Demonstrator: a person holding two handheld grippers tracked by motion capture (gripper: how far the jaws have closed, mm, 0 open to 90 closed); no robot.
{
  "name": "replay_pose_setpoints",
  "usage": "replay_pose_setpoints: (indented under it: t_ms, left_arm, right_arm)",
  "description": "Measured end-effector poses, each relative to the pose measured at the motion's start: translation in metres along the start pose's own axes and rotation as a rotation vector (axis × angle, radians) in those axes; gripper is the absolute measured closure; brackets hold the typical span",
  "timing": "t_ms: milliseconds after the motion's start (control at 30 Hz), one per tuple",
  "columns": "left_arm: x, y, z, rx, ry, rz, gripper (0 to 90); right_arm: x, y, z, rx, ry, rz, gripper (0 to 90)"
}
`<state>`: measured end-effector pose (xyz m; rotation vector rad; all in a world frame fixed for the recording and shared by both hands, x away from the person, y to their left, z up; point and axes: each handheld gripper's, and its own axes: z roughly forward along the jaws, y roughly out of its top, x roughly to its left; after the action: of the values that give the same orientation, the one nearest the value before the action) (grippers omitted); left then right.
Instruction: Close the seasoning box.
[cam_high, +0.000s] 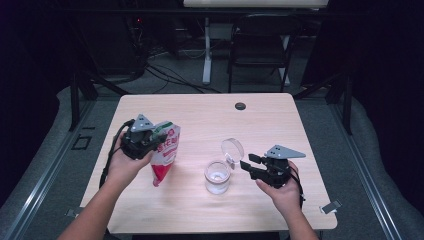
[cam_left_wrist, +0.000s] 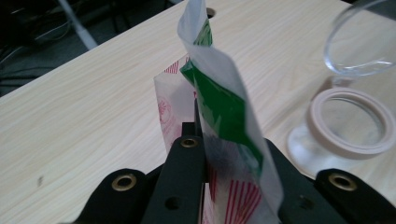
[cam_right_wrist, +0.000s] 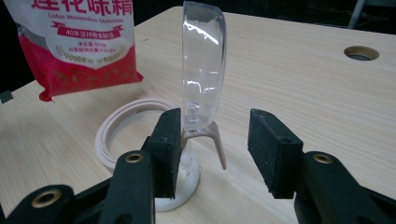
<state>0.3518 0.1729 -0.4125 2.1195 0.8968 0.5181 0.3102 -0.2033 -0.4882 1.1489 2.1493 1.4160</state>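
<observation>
On the red bag (cam_right_wrist: 77, 42): "Lotus Monosodium Glutamate".

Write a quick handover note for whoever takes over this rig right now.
Left gripper: shut on the bag near its top, holding it upright at table left.
Right gripper: open, jaws on either side of the lid hinge, not pressing.
Jar: mid-table, lid flipped up, some white content at the bottom.
Done: jar opened, bag gripped.
Left, probably: bring the bag over the jar and pour.
</observation>
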Motion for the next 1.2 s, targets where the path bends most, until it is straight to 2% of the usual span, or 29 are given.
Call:
replay_pose_setpoints:
  t_ms: [133,267,400,567,667,767,867,967,1200]
  left_arm:
    - [-0.017,0.002,0.008,0.003,-0.044,0.048,90.0]
    - [-0.031,-0.003,0.016,-0.004,-0.082,0.067,90.0]
    - [-0.04,-0.014,0.02,-0.011,-0.128,0.072,90.0]
    - [-0.046,-0.026,0.014,-0.015,-0.141,0.092,90.0]
    - [-0.047,-0.036,0.013,-0.025,-0.147,0.079,90.0]
    - [-0.048,-0.045,0.014,-0.03,-0.156,0.059,90.0]
    - [-0.052,-0.053,0.016,-0.038,-0.167,0.043,90.0]
    - [-0.055,-0.057,0.018,-0.053,-0.174,0.034,90.0]
    - [-0.06,-0.062,0.022,-0.076,-0.194,0.004,90.0]
  right_arm:
    - [0.0,0.0,-0.001,-0.005,-0.005,-0.006,53.5]
    - [0.0,0.001,-0.003,-0.023,-0.007,-0.004,52.2]
    - [-0.001,0.001,-0.003,-0.021,-0.013,-0.009,50.4]
    - [0.001,0.004,-0.004,-0.022,0.001,-0.034,47.1]
    - [0.007,0.009,-0.007,-0.033,0.012,-0.06,46.6]
    - [0.014,0.018,-0.013,-0.052,0.032,-0.083,50.8]
    - [0.021,0.026,-0.019,-0.055,0.058,-0.112,59.7]
    - [0.029,0.034,-0.021,-0.041,0.109,-0.143,67.1]
    - [0.049,0.043,0.005,0.04,0.189,-0.195,74.0]
